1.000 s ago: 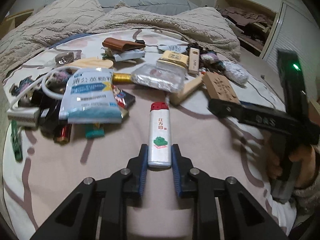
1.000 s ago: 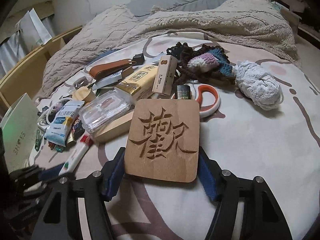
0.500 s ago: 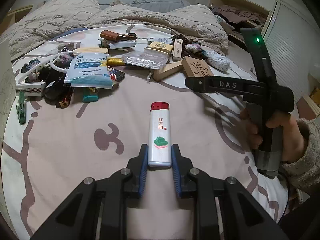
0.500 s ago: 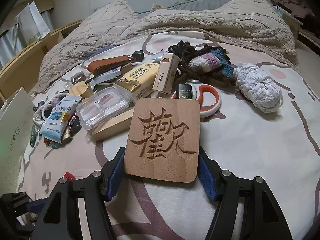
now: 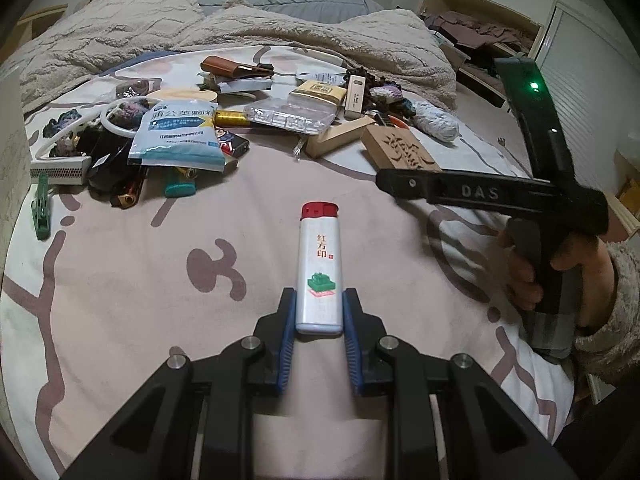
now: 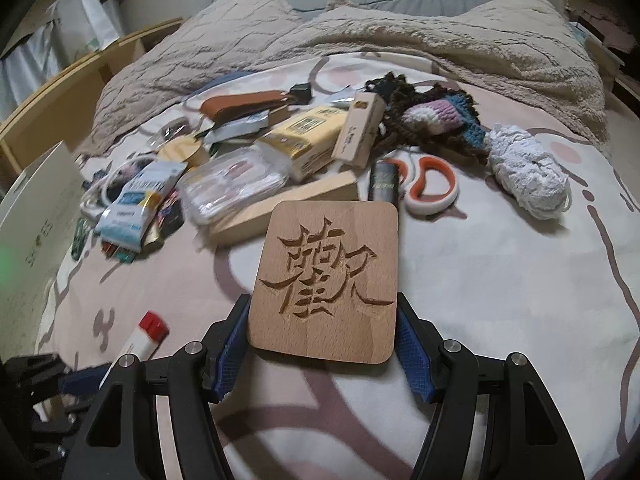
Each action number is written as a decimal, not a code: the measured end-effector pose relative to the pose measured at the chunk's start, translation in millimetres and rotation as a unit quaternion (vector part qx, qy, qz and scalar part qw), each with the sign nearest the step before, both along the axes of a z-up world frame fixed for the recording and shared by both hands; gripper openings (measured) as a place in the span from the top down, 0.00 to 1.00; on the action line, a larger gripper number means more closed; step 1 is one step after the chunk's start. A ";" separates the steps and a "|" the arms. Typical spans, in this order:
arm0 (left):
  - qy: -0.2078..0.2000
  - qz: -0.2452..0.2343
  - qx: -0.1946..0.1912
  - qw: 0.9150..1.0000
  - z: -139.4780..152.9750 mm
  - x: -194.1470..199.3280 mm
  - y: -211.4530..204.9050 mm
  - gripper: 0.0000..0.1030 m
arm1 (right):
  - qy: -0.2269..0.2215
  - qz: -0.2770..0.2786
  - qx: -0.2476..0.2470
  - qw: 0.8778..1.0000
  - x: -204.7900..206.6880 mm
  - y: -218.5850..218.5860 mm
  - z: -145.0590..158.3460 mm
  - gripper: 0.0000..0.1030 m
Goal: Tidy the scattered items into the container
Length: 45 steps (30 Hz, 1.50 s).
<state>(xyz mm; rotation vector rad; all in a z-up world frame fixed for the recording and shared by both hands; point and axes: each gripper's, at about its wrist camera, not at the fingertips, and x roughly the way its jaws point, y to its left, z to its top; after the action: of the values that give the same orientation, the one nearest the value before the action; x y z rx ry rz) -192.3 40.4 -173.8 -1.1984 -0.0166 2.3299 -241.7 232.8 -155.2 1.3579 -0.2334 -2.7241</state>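
Note:
A white lighter [image 5: 320, 272] with a red cap sticks forward from my left gripper [image 5: 319, 308], which is shut on its base above the pink bedsheet. My right gripper [image 6: 322, 320] is shut on a square wooden board [image 6: 328, 280] carved with a large character, its blue pads pressing on both side edges. In the left wrist view the same board [image 5: 400, 152] shows at the tip of the right gripper, gripped by a hand [image 5: 560, 276] in a fuzzy sleeve. The lighter [image 6: 146, 336] also shows at the lower left of the right wrist view.
Scattered items lie across the bed: a blue-white sachet [image 5: 176, 132], a clear plastic case [image 6: 236, 184], a yellow pack [image 6: 308, 136], orange-handled scissors [image 6: 432, 184], white yarn [image 6: 528, 176], a green clip [image 5: 42, 212]. A white box [image 6: 36, 216] stands at the left edge. A rumpled blanket [image 5: 280, 28] lies behind.
My left gripper drew back from the pile with the lighter, so the clutter now lies farther off; it has held still lately. The right gripper rolled slightly, board still held.

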 end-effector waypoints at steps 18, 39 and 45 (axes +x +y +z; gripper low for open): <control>0.001 -0.005 -0.020 1.000 2.0 19.9 -5.0 0.78 | -0.031 0.143 -0.016 0.989 43.5 -26.1 12.1 0.34; 0.024 -0.008 -0.080 0.996 6.2 35.8 -0.7 0.76 | -0.015 0.177 0.076 0.981 62.2 -38.3 8.6 0.28; 0.031 -0.007 -0.099 0.995 8.1 38.0 -0.5 0.69 | -0.018 0.157 0.093 0.983 63.8 -25.1 8.6 0.23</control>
<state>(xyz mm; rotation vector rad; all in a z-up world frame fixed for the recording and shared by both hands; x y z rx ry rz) -154.3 39.9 -165.7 -1.2141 0.2482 2.3986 -177.9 207.6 -146.6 1.3538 0.2224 -2.5074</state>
